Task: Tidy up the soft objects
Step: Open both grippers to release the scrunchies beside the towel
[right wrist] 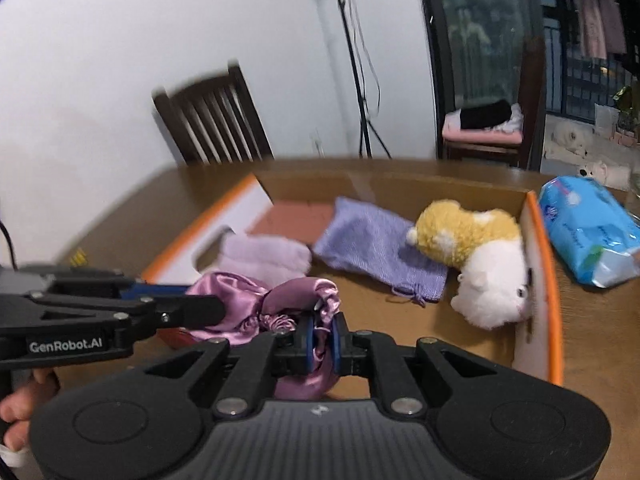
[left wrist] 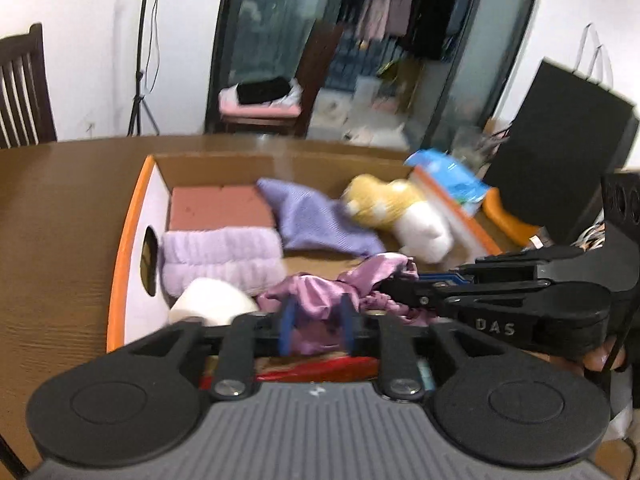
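- Over the near end of the cardboard box (right wrist: 541, 248), a crumpled pink satin cloth (right wrist: 256, 300) is strung between both grippers; its long axis runs left-right across the box.
- Right gripper (right wrist: 323, 346): jaws nearly closed, pinching one end of the satin.
- Left gripper (left wrist: 316, 330): jaws part open, satin sits between the blue pads; can't tell whether they press on it.
- In the box, one each: plush toy (right wrist: 476, 256) lying against the right wall, purple knit pouch (right wrist: 376, 248), folded lilac towel (left wrist: 224, 258), pink block (left wrist: 218, 206), white roll (left wrist: 210, 304).
- Beside the box on the table (left wrist: 60, 208): one blue wipes pack (right wrist: 588, 232).
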Motion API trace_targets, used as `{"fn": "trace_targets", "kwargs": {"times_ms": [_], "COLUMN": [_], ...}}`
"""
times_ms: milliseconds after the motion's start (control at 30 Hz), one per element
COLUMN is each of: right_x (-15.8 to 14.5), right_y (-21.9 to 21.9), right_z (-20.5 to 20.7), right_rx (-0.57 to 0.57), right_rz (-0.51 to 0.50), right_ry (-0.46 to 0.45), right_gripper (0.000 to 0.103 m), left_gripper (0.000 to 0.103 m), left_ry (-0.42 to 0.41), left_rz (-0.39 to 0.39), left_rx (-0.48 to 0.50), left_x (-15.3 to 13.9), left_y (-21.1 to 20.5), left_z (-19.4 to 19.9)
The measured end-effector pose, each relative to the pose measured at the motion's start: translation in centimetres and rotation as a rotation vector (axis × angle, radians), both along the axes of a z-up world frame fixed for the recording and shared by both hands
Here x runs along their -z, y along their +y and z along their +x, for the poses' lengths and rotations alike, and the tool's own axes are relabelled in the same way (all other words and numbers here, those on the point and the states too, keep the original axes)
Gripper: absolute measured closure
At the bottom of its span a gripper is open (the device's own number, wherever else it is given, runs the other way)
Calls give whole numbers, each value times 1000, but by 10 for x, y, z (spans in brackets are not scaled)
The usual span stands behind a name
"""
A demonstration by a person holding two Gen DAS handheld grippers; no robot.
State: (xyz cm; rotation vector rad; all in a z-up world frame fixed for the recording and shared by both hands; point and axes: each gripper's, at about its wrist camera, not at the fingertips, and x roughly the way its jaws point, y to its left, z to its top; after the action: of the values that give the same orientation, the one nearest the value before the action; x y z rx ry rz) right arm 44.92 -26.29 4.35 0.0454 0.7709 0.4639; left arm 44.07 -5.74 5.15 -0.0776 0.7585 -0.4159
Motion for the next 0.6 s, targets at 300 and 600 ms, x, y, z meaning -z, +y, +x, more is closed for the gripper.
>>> {"fn": "trace_targets", "kwargs": {"times_ms": [300,600], "right_x": [18,-56], "right_y": [14,-5], "right_z": [14,-44], "right_rx": [9,40], "right_rz": [-26,-47], "right_ry": [50,-120], "right_gripper": [79,62], "left_gripper": [51,44], "left_ry": [-46,-154], "left_rz": [-9,-3], "left_rx": [-10,-37], "left_x": [-7,-62], "left_y": [15,29], "left_z": [-9,-61]}}
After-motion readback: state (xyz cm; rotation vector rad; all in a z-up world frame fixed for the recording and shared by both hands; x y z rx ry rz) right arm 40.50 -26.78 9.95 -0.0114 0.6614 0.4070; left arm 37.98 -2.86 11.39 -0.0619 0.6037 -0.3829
